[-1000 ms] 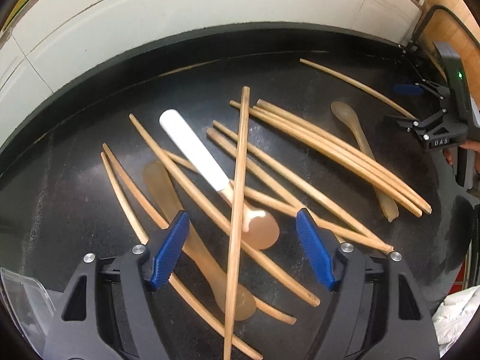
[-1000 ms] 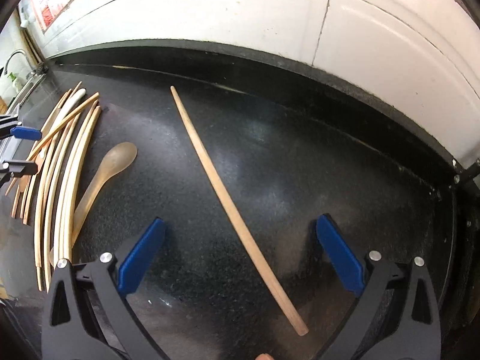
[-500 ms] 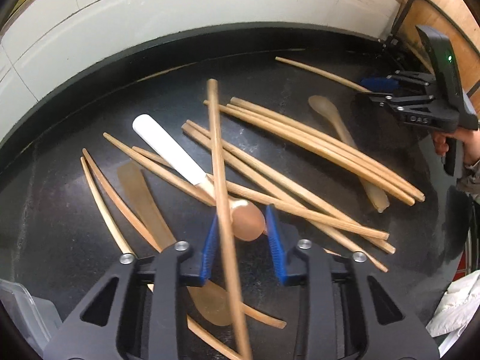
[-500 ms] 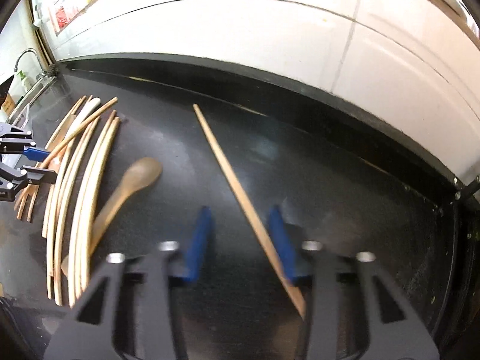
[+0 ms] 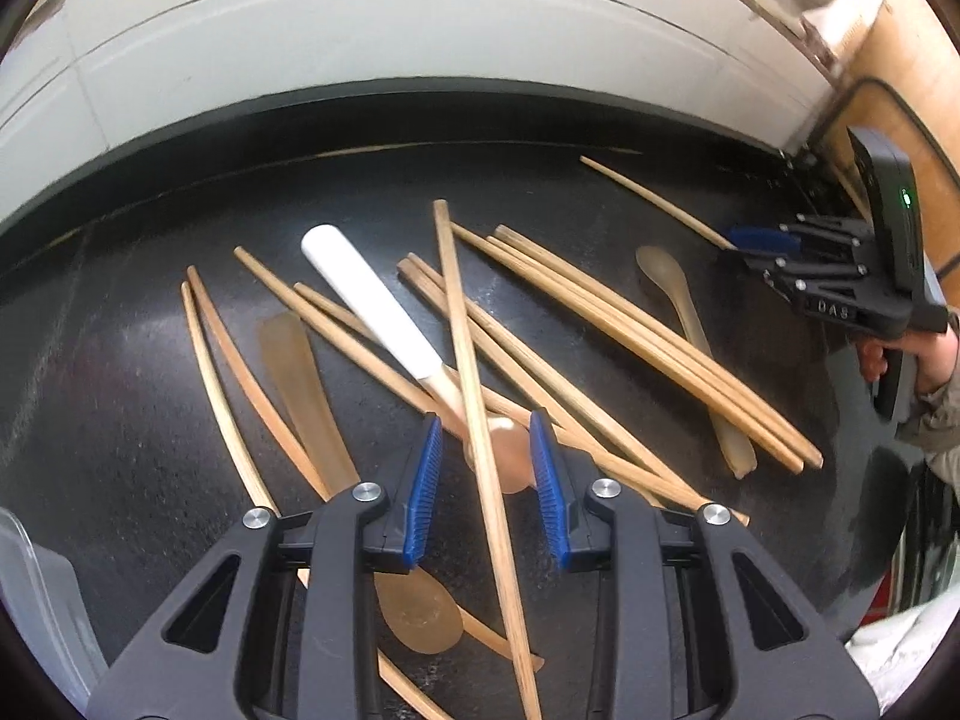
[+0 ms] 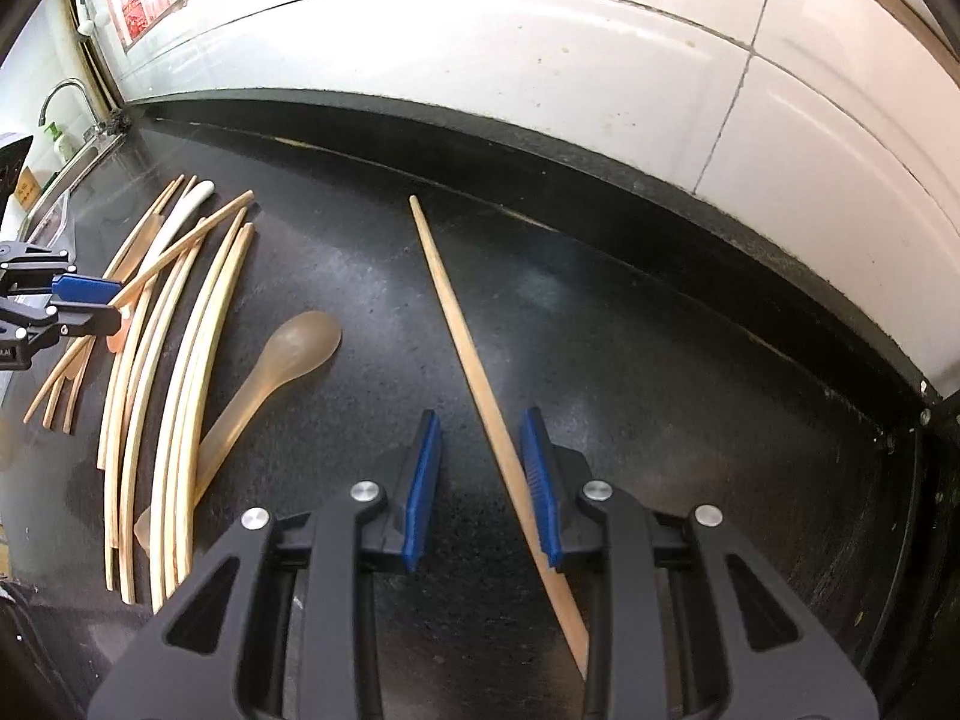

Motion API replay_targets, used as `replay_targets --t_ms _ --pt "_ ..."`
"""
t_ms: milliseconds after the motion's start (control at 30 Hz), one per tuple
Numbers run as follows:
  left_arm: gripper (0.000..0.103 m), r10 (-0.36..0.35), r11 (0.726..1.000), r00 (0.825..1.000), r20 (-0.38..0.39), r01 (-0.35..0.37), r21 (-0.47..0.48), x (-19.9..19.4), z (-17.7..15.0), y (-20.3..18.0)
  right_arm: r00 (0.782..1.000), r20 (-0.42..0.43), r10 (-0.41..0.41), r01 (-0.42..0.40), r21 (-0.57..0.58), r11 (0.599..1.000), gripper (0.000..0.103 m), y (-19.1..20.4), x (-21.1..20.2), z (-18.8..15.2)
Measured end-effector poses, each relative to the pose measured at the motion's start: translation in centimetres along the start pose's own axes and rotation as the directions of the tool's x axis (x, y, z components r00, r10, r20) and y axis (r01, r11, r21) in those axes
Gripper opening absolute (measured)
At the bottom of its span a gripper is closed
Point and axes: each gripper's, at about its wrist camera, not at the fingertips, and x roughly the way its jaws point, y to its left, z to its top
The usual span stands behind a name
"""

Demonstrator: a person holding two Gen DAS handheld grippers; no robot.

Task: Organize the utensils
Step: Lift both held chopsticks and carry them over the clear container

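We list pale, straight wooden chopsticks: one (image 5: 474, 420) between our narrowed left gripper's (image 5: 486, 480) jaws, another (image 6: 474, 360) against our right gripper's (image 6: 480, 480) pad, grip unclear.

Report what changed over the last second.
Both claws narrowed from wide open: the left claw around a long wooden chopstick, the right claw around a lone wooden chopstick. Neither looks clamped. The white-handled spoon and pile stayed put.
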Motion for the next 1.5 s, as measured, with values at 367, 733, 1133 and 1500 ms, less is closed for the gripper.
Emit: replay_targets --t_ms 367,733,1133,1500 --pt "0.006 0.026 0.995 0.999 0.032 -0.022 -0.097 -1.3 -0.4 0.1 0.999 0.025 -0.026 0.025 0.017 1.000 0.008 2.2 0.6 -0.1" --pt "0.006 0.065 0.985 0.990 0.125 -0.043 -0.167 -5.3 -0.9 0.6 0.995 0.047 0.089 -0.097 0.206 0.974 0.007 2.4 -1.0 -1.8" --pt "0.006 0.104 0.970 0.988 0.118 -0.075 -0.230 -6.3 -2.8 0.0 0.989 0.093 0.112 -0.132 0.259 0.957 0.007 4.5 -4.5 -2.2" --pt "0.006 0.175 0.959 0.980 0.095 -0.147 -0.243 -7.8 -4.0 0.0 0.977 0.156 0.144 -0.177 0.225 0.958 0.007 7.9 -6.8 -3.5"
